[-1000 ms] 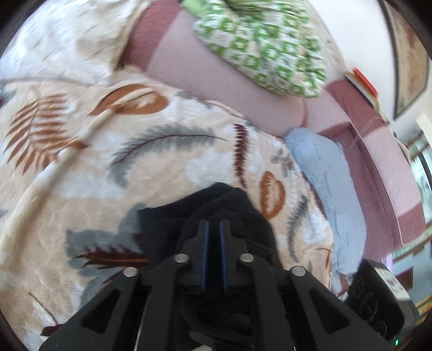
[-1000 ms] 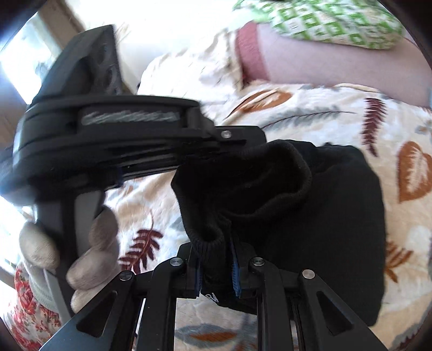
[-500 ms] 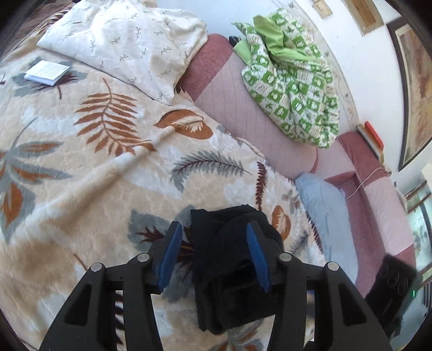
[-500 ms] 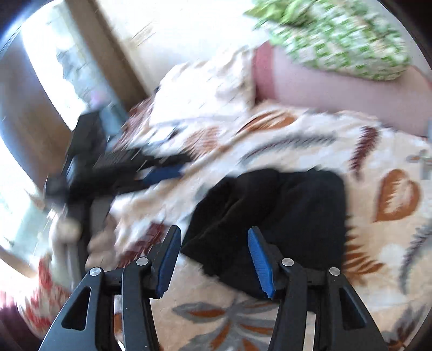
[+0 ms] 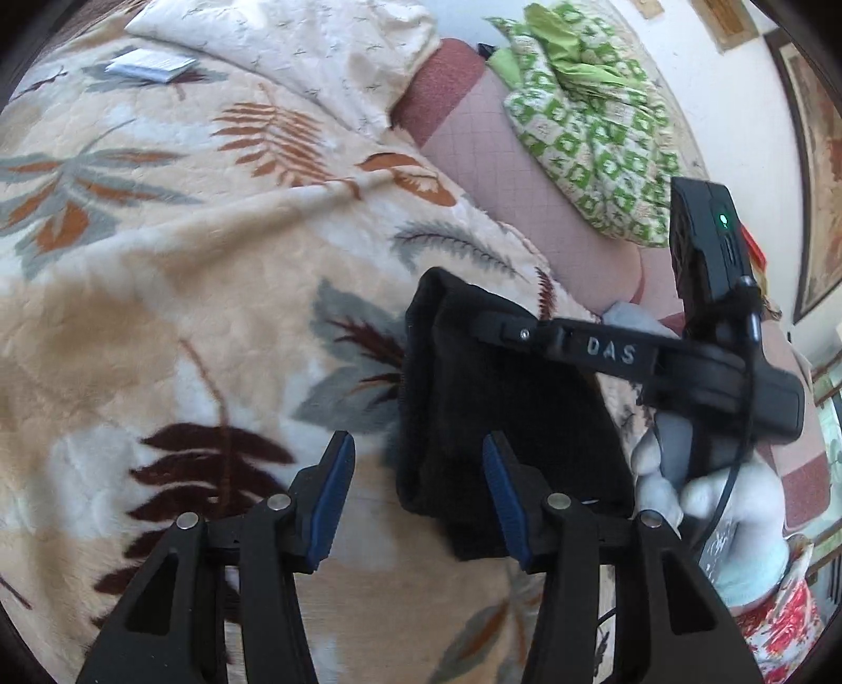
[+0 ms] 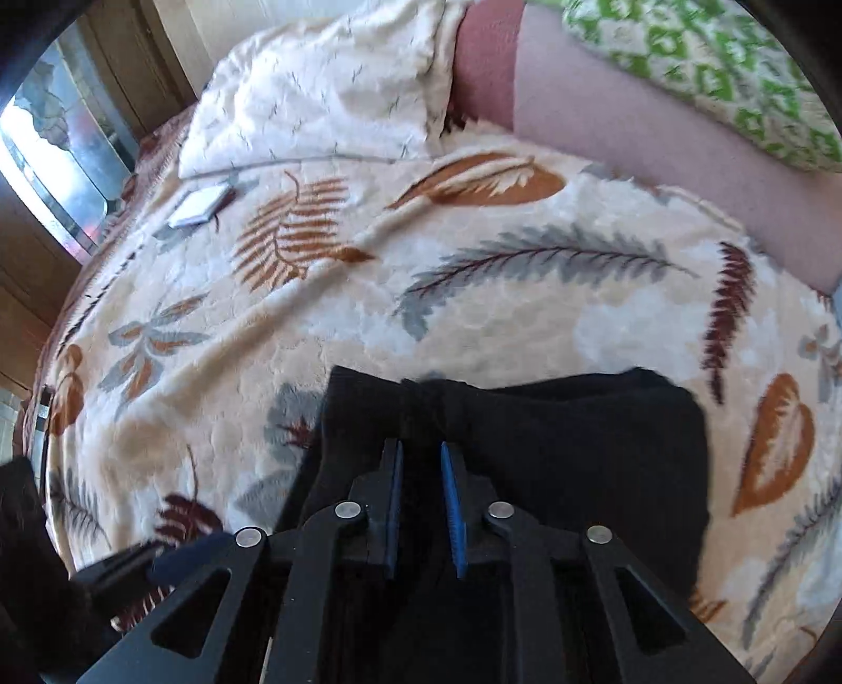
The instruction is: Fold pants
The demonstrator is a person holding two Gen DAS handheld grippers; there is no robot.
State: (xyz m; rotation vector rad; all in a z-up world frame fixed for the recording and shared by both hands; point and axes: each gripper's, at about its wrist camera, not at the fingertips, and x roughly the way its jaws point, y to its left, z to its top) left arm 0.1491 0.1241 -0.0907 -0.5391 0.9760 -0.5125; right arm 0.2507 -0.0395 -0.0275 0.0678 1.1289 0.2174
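Note:
The black pants (image 5: 505, 400) lie folded in a compact bundle on the leaf-print blanket (image 5: 184, 273). My left gripper (image 5: 418, 492) stands open low over the bundle's near left edge, which lies between its blue pads untouched. A gloved hand (image 5: 684, 489) brings my right gripper (image 5: 481, 326) in from the right onto the far edge of the pants. In the right wrist view, the right gripper (image 6: 423, 492) has its jaws closing to a narrow gap on a puckered ridge of the pants (image 6: 579, 452).
A white pillow (image 5: 294, 47) and a small white booklet (image 5: 150, 66) lie at the far end of the bed. A green patterned cloth (image 5: 589, 121) rests on a pink padded cushion (image 5: 489, 173). A light-blue cloth (image 5: 631, 321) lies beyond the pants.
My left gripper opened, let go of the pants and drew back to their left edge. My right gripper released the waistband, opened wide, then came down narrow on the folded bundle.

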